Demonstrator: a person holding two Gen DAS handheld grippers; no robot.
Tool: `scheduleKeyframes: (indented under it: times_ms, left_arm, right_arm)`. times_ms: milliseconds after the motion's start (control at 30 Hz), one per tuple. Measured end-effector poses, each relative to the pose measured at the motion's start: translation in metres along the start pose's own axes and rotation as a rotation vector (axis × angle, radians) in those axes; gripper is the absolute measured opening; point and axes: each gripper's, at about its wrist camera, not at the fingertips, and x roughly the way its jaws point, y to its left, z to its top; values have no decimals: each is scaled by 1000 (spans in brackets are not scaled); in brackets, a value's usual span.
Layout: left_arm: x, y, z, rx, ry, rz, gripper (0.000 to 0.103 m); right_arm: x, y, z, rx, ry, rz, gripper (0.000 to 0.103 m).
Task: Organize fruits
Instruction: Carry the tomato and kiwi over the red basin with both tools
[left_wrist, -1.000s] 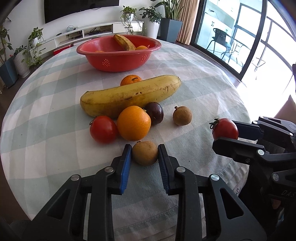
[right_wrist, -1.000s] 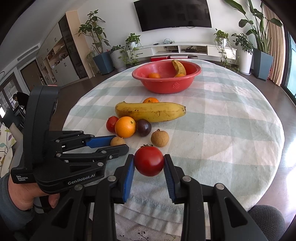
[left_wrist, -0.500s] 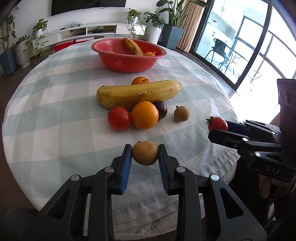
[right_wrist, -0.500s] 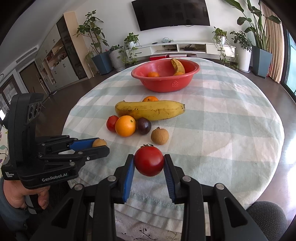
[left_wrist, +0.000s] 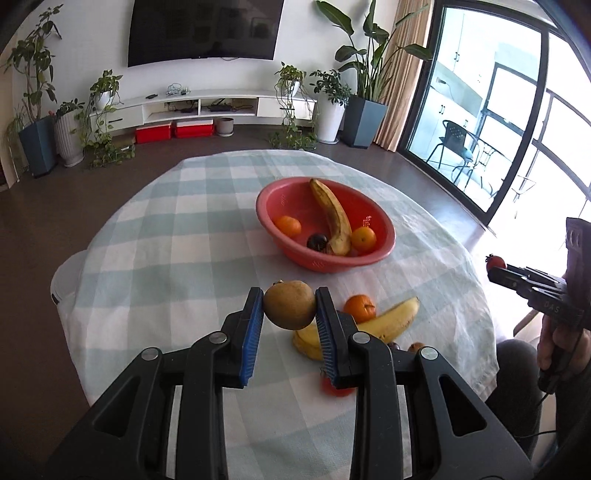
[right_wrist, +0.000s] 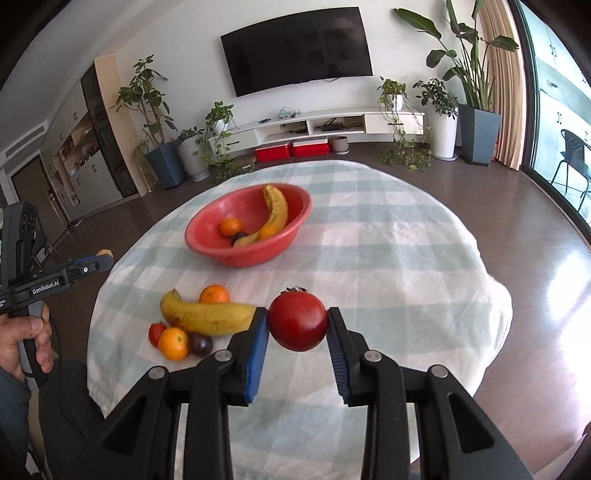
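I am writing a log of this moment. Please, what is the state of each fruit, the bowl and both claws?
Left claw: shut on brown fruit, lifted.
Right claw: shut on tomato, lifted.
Red bowl: upright, holds a banana, two oranges, a dark fruit.
Large banana: lying on tablecloth, orange behind it.

Wall TV (right_wrist: 297, 48); potted plants (left_wrist: 364, 79); white low shelf (left_wrist: 201, 107); red boxes, perhaps bins (right_wrist: 291, 150).
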Motion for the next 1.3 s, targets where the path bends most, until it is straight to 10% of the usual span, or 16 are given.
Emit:
scheduleKeyframes:
  times_ms: [400, 1300]
  left_arm:
    - [99, -31, 94, 130, 54, -30, 27]
    - [220, -32, 72, 194, 184, 20, 27]
  right_arm:
    - [67, 19, 111, -81, -38, 37, 34]
    - [203, 48, 95, -201, 183, -24, 35]
